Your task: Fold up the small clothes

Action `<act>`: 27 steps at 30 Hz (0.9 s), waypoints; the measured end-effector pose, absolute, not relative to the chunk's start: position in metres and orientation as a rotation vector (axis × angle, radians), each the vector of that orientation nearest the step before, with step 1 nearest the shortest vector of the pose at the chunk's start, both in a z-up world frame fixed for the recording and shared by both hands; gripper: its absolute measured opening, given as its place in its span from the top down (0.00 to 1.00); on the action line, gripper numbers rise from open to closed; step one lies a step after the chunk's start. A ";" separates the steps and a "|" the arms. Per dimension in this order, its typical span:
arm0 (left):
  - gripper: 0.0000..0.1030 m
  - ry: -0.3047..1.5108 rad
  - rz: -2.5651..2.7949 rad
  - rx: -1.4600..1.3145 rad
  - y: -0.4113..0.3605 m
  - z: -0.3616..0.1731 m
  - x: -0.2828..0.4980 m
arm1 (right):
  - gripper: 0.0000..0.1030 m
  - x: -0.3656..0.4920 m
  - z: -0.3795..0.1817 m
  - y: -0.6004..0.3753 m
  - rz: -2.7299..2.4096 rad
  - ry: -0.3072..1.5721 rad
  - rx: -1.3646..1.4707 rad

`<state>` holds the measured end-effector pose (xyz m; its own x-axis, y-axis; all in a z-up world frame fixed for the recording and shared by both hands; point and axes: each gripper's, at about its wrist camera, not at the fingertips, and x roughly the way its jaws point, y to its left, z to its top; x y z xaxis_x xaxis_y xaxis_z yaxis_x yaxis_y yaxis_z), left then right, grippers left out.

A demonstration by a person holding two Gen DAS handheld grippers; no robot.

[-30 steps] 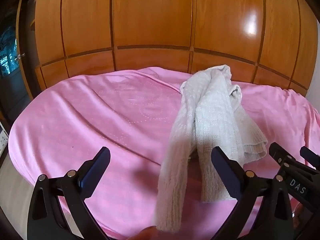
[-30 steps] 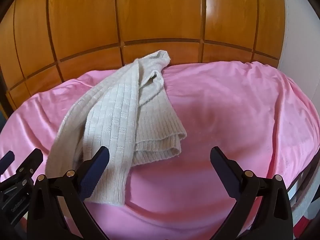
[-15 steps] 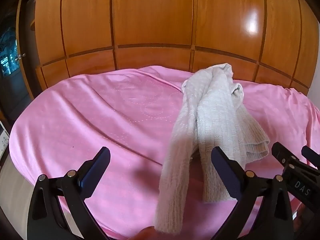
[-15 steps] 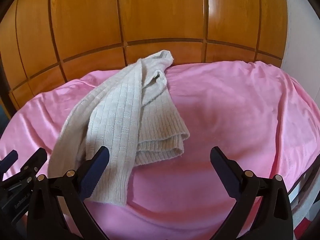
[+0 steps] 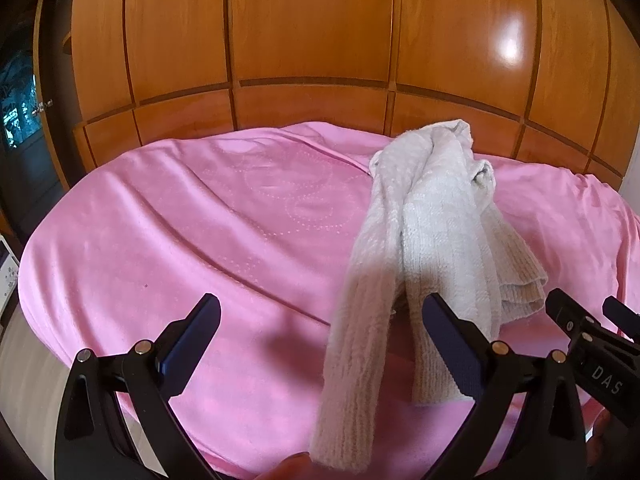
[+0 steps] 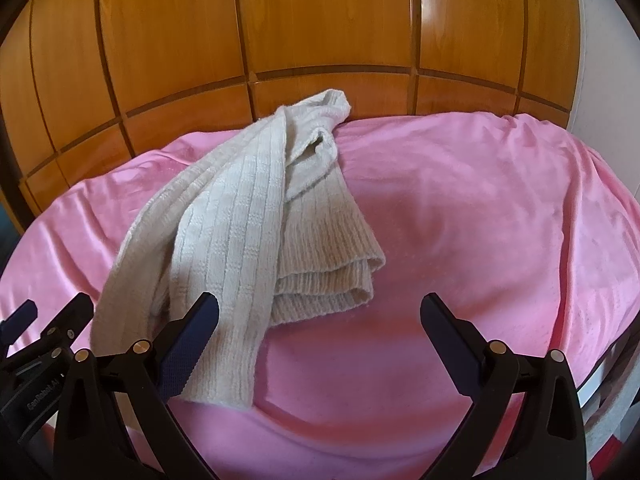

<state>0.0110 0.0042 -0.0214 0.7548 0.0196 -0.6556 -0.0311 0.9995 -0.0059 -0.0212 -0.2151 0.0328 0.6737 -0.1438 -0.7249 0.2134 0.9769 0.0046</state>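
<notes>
On the pink blanket (image 6: 460, 208) ahead of you lies the cream knit garment (image 6: 240, 216), bunched and unfolded. Your left gripper (image 5: 320, 344) and right gripper (image 6: 320, 340) both gape wide, holding nothing, with the garment's near end between them.

Ribbed cream knit garment (image 6: 240, 216), smooth pink bedsheet (image 6: 460, 220), glossy wood wardrobe (image 5: 312, 24)

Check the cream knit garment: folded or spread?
Neither: the cream ribbed knit garment lies bunched on the pink bedsheet, two long parts trailing forward, the ribbed hem doubled over. No neat fold yet.
</notes>
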 end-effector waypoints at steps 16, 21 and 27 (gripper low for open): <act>0.02 0.714 0.023 -0.006 0.005 -0.017 0.013 | 0.03 -0.020 0.040 -0.219 -0.210 0.785 0.092; 0.02 0.694 0.018 -0.004 0.004 -0.012 0.009 | 0.03 -0.021 0.044 -0.218 -0.208 0.769 0.089; 0.02 0.670 0.010 -0.001 0.004 -0.007 0.004 | 0.03 -0.023 0.047 -0.217 -0.205 0.756 0.085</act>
<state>0.0037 0.0044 -0.0070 0.7835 0.0086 -0.6214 -0.0095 1.0000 0.0018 -0.0231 -0.2166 0.0469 0.7089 -0.1540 -0.6883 0.2148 0.9767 0.0027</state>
